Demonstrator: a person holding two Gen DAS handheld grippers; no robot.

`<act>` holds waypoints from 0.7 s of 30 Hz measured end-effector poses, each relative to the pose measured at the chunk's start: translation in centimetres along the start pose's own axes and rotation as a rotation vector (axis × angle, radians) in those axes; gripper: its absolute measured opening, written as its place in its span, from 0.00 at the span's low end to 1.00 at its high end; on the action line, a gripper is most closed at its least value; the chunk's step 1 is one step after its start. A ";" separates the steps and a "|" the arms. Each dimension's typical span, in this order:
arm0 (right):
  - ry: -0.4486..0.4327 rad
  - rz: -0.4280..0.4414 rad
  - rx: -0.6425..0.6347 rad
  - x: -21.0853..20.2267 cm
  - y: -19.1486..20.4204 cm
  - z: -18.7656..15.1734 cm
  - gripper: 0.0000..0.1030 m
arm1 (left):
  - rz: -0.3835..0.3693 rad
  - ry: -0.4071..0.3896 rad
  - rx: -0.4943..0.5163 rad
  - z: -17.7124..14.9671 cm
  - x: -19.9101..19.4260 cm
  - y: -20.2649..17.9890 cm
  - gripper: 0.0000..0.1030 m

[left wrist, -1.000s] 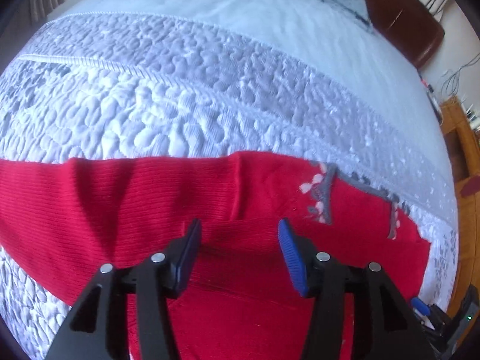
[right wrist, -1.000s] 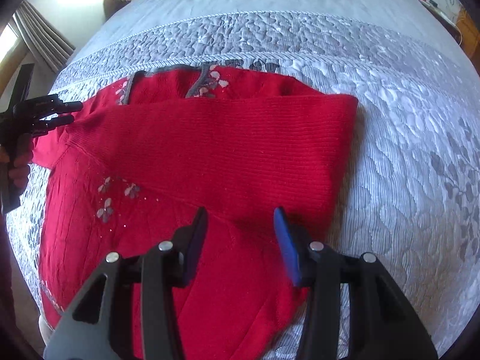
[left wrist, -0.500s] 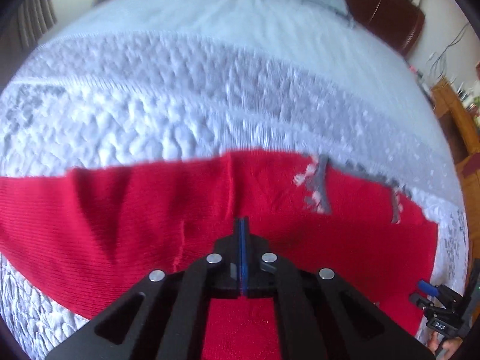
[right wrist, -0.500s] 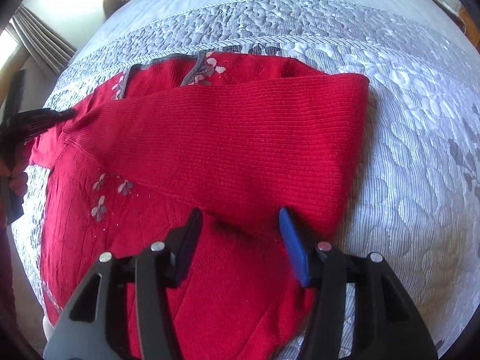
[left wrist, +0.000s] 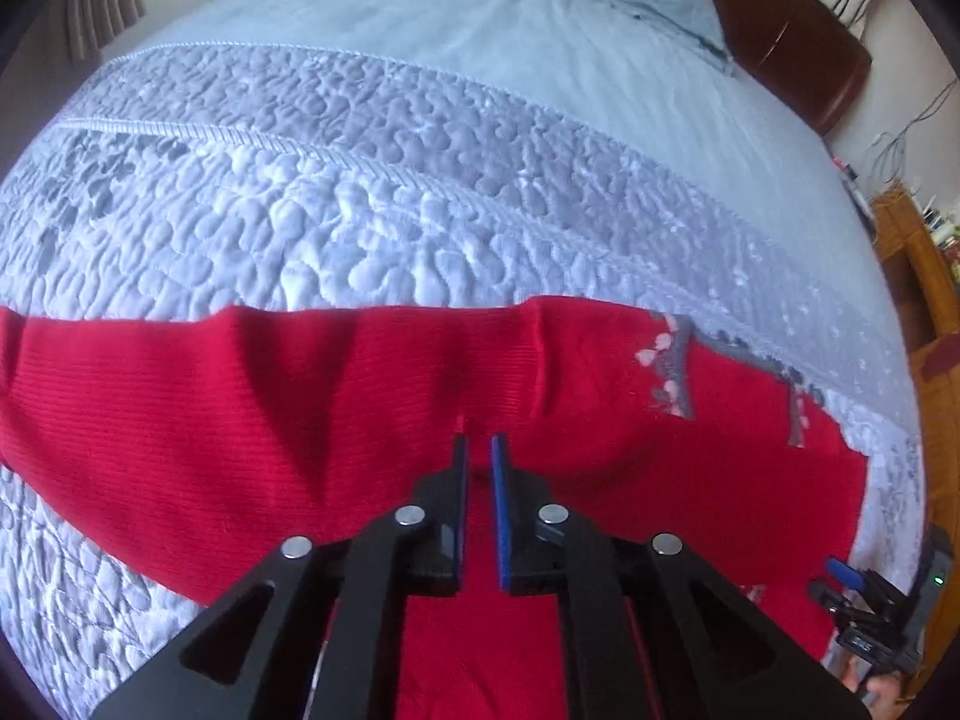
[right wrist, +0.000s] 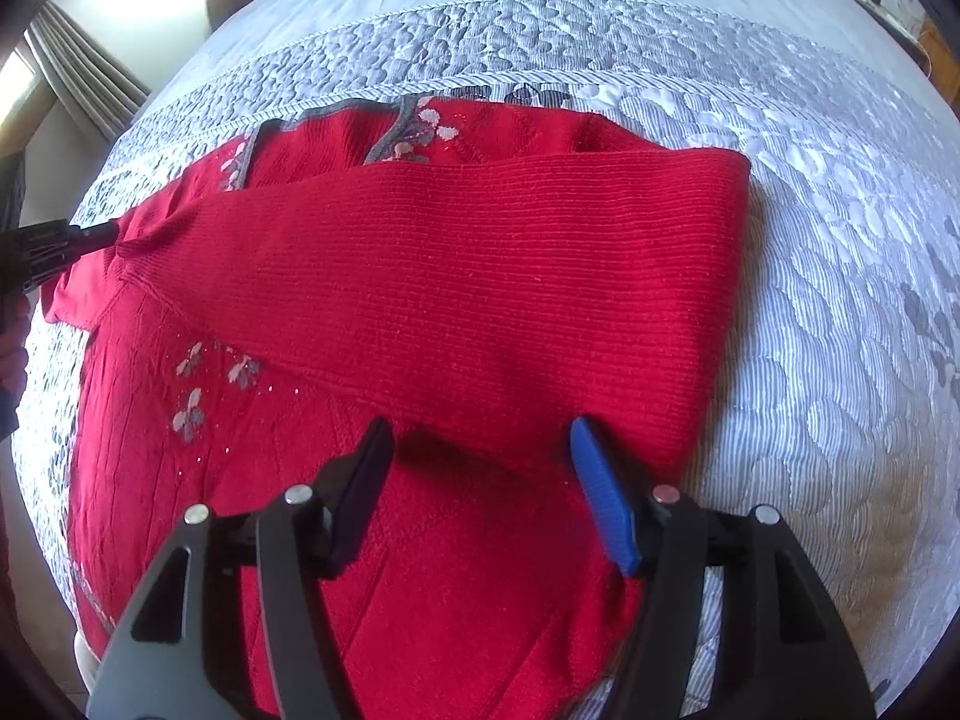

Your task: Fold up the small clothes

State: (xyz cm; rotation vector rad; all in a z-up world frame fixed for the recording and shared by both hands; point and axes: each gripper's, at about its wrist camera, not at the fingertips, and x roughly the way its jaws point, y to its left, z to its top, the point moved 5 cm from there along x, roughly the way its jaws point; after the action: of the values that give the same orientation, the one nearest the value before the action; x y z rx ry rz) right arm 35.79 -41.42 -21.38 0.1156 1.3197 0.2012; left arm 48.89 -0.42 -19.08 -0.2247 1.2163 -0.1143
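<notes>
Beyond the red sweater [right wrist: 480,276] the quilted bed cover [left wrist: 336,228] lies bare and flat up to the pale sheet [left wrist: 480,36], open to either hand. To the right of the folded sleeve [right wrist: 600,252] the quilt is likewise free. The headboard [left wrist: 786,30] and wooden bedside furniture [left wrist: 918,264] close off the far right. The left gripper [right wrist: 90,234] blocks the sweater's left edge.

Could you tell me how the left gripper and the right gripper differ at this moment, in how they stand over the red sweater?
The left gripper has its jaws nearly together, just easing apart, with a thin pinch of the red sweater between them; the right gripper has its jaws wide and opening, gripping nothing. The left gripper is at the sweater's shoulder edge; the right gripper hovers over the folded sleeve's lower edge. Both point steeply down at the bed.
</notes>
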 end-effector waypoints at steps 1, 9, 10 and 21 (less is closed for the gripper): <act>0.000 -0.001 -0.004 0.0 0.1 0.0 0.62 | -0.001 0.016 -0.008 0.3 0.5 0.1 0.13; -0.005 0.018 -0.013 0.2 0.1 0.0 0.65 | -0.006 0.101 0.015 1.0 3.3 -0.8 0.41; -0.005 0.020 -0.012 0.2 0.0 0.0 0.65 | 0.001 0.110 0.034 0.8 3.5 -1.1 0.40; -0.019 0.018 -0.014 0.3 0.0 -0.1 0.66 | 0.040 -0.102 0.012 1.9 -0.3 0.0 0.03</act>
State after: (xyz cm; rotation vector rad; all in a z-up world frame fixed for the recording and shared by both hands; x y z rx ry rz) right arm 35.79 -41.30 -21.71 0.1174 1.2988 0.2240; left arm 50.56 -0.12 -18.23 -0.1938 1.1173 -0.0747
